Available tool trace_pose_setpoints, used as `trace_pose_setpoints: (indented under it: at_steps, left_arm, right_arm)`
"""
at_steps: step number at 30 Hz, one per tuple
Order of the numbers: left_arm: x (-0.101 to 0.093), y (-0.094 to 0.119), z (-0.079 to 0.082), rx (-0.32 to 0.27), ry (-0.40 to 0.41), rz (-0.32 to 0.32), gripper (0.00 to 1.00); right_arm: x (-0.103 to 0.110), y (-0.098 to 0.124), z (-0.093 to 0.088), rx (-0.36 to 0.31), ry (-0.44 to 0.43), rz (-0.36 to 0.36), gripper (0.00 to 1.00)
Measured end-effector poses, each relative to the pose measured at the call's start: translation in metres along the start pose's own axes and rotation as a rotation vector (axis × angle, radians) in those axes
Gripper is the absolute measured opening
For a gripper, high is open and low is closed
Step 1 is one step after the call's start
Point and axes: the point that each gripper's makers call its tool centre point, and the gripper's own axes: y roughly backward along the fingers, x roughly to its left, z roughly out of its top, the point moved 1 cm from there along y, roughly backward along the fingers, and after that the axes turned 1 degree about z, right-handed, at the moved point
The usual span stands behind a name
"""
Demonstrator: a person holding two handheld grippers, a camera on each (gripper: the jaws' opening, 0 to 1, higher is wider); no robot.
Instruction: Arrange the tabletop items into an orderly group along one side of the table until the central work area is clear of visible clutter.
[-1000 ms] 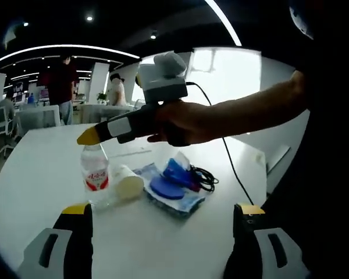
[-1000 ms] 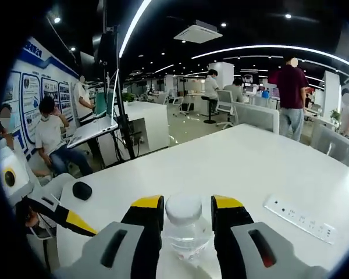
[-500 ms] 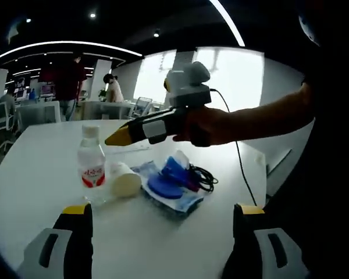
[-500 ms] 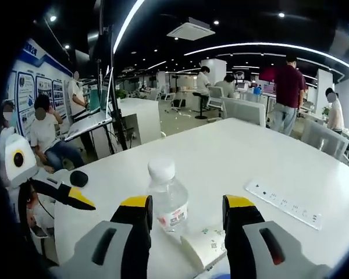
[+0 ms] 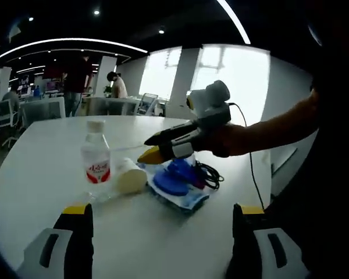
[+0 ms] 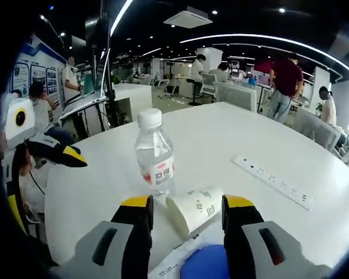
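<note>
A clear water bottle with a red label stands upright on the white table. A paper cup lies on its side just right of it. A blue object rests on a plastic packet, next to a black cable. My right gripper, held by a hand, hovers over the cup and the blue object. In the right gripper view its jaws stand open on either side of the lying cup, with the bottle just beyond. My left gripper is open, short of the items.
A white power strip lies on the table to the right. The left gripper shows at the left edge of the right gripper view. Several people, desks and chairs fill the office behind.
The right gripper opened off the bottle's cap, drew back and dropped lower toward the cup. The bottle stays standing. The left gripper barely moved.
</note>
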Motion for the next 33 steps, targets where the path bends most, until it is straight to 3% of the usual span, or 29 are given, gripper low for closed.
trace_pose_setpoints:
  at_steps: [4, 9, 15, 22, 24, 26, 33]
  left_arm:
    - [-0.003, -0.002, 0.005, 0.007, -0.013, 0.005, 0.99]
    - [-0.004, -0.006, 0.006, 0.021, -0.027, 0.008, 0.98]
    - [-0.002, -0.011, 0.004, 0.033, -0.027, 0.006, 0.96]
    - [-0.003, -0.014, 0.006, 0.034, -0.022, 0.003, 0.93]
    - [-0.004, -0.014, 0.006, 0.036, -0.024, 0.002, 0.93]
    - [-0.003, -0.014, 0.004, 0.041, -0.029, 0.004, 0.93]
    - [-0.002, -0.014, 0.002, 0.047, -0.019, 0.010, 0.91]
  right_arm:
    - [0.001, -0.005, -0.020, 0.070, 0.075, -0.023, 0.35]
    - [-0.007, -0.015, -0.037, 0.093, 0.016, -0.083, 0.25]
    - [-0.006, -0.019, -0.041, 0.088, -0.061, -0.091, 0.19]
    - [-0.005, -0.026, -0.046, 0.103, -0.080, -0.112, 0.14]
    - [-0.010, -0.026, -0.045, 0.092, -0.056, -0.150, 0.12]
    - [-0.010, -0.022, -0.040, 0.074, -0.034, -0.160, 0.01]
    - [-0.019, -0.019, -0.042, 0.072, -0.037, -0.189, 0.00]
